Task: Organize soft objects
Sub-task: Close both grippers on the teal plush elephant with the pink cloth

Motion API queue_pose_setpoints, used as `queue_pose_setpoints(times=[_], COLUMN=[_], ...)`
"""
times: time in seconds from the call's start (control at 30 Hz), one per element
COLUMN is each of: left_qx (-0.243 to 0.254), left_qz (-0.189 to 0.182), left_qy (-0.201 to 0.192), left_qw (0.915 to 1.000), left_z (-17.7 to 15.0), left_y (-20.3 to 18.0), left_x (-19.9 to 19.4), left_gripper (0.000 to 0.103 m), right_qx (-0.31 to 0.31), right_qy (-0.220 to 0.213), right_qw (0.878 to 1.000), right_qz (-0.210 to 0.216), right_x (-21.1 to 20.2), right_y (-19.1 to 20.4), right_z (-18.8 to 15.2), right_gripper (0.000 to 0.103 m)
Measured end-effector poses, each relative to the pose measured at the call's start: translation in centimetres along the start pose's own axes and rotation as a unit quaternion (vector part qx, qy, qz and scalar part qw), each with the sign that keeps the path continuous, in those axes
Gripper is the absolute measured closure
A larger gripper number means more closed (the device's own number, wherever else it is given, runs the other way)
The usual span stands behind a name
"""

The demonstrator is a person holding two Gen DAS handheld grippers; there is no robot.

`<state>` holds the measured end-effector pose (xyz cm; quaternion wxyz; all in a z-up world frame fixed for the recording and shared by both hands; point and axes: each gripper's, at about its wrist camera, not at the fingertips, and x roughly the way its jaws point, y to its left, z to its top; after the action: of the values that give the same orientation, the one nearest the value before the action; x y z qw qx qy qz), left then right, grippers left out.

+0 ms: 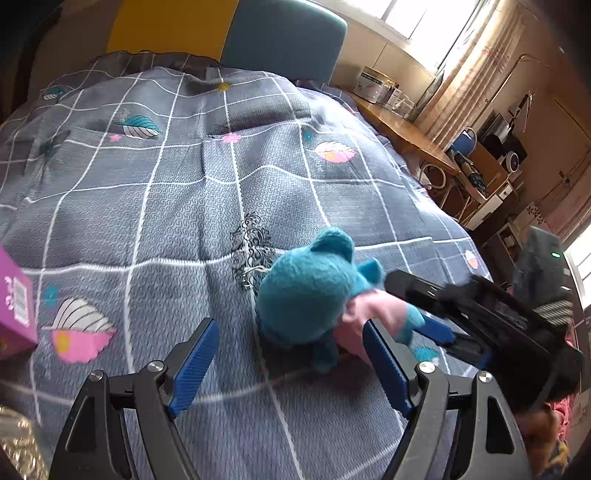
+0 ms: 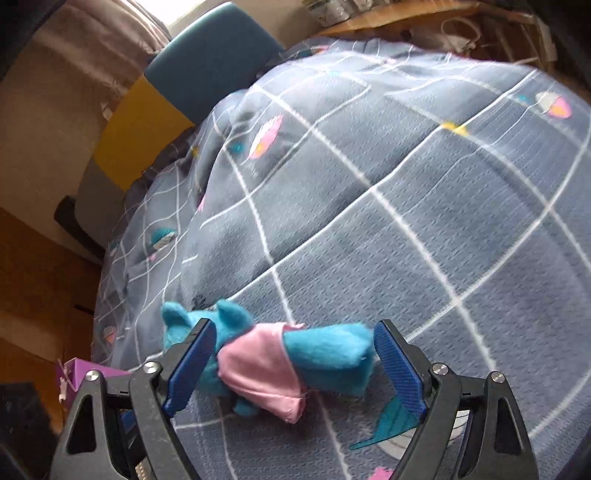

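A teal plush toy [image 1: 310, 291] in a pink dress lies on the grey checked bedspread [image 1: 177, 192]. My left gripper [image 1: 291, 354] is open, just in front of the toy; its right finger overlaps the pink dress. My right gripper [image 1: 439, 332] comes in from the right, by the toy's lower body. In the right wrist view the toy [image 2: 280, 354] lies crosswise between the open blue fingers of my right gripper [image 2: 291, 358], with gaps on both sides. The toy's face is hidden.
A purple box [image 1: 16, 302] stands at the left edge of the bed, also seen in the right wrist view [image 2: 83, 371]. A yellow and teal headboard [image 1: 229, 33] is at the far end. A wooden desk [image 1: 402, 125] with clutter runs along the bed's right side.
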<state>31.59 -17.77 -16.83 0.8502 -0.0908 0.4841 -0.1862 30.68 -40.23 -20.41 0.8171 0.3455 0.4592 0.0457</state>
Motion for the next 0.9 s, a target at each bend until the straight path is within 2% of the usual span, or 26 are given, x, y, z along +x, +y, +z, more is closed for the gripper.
queue_pose_setpoints(times=[0.07,0.17,0.27,0.37,0.43,0.5,0.53,0.67,0.77,0.9], left_qx=[0.005,0.022,0.017,0.014,0.007,-0.005,-0.007,0.017,0.013,0.023], left_qz=[-0.004,-0.006,-0.004,-0.012,-0.022,-0.041,-0.049,-0.054,-0.059,-0.051], left_qy=[-0.002,-0.012,-0.004,0.001,0.012,0.022,0.026,0.025,0.029,0.030], left_qw=[1.0000,0.9997,0.9998,0.9998,0.9997,0.9989,0.9984,0.9981,0.9978,0.9980], left_z=[0.6,1.6,2.6,3.2,3.3,3.4,3.3,2.8,2.8,2.9], left_y=[-0.1,-0.4,0.0,0.3,0.4,0.6,0.6,-0.3,0.1,-0.1], left_x=[0.9,1.7,2.9,3.7,4.1,4.4,4.5,4.3,4.2,3.3], left_gripper=[0.022,0.018,0.014,0.014,0.014,0.026,0.037,0.049,0.052,0.056], right_qx=[0.005,0.013,0.016,0.025,0.028,0.022,0.015,-0.031,-0.073,-0.105], right_qy=[0.008,0.014,0.027,0.042,0.049,0.055,0.060,0.089,0.094,0.100], right_qw=[1.000,0.999,0.999,0.998,0.998,0.998,0.998,0.995,0.993,0.989], right_qz=[0.019,0.036,0.030,0.029,0.029,0.029,0.027,0.013,0.005,0.009], right_x=[0.0,0.0,0.6,1.3,1.3,1.2,1.2,1.9,3.0,3.3], right_y=[0.3,0.4,0.3,-0.2,-0.2,-0.2,-0.1,1.0,2.3,3.1], right_z=[-0.1,-0.1,-0.2,-0.3,-0.3,-0.2,-0.3,-0.9,-1.4,-1.9], right_gripper=[0.025,0.025,0.025,0.033,0.034,0.040,0.041,0.052,0.059,0.063])
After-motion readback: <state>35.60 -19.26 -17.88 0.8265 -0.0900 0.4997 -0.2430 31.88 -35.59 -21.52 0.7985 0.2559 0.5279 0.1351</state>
